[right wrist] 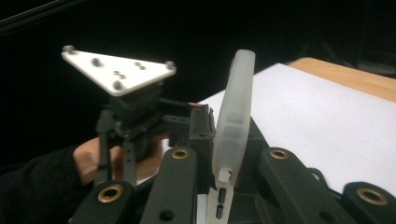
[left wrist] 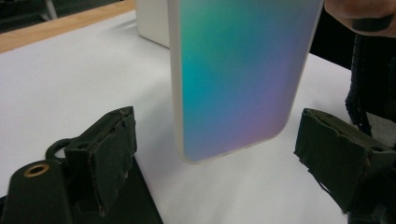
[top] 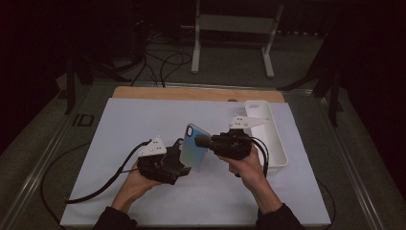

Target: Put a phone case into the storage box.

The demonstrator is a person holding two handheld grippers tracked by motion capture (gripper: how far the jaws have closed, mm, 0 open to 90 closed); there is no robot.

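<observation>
Two grippers meet over the white sheet (top: pixel 143 191) in my high view. My right gripper (top: pixel 203 141) clamps the upper end of a phone case (top: pixel 194 146) with an iridescent blue-to-purple back, holding it upright and clear of the table, just left of the white tray (top: pixel 277 153). My left gripper (top: pixel 184 167) sits at the case's lower end.

Along the left gripper view, I see the case (left wrist: pixel 238 74) hanging between my two black pads (left wrist: pixel 109 154), a gap on either side, so these jaws are released and touch nothing.

Along the right gripper view, the case's translucent edge (right wrist: pixel 236 116) stands upright, pinched between my jaws at the bottom. Beyond it sits the left gripper with its grey three-cornered plate (right wrist: pixel 116 70).
</observation>
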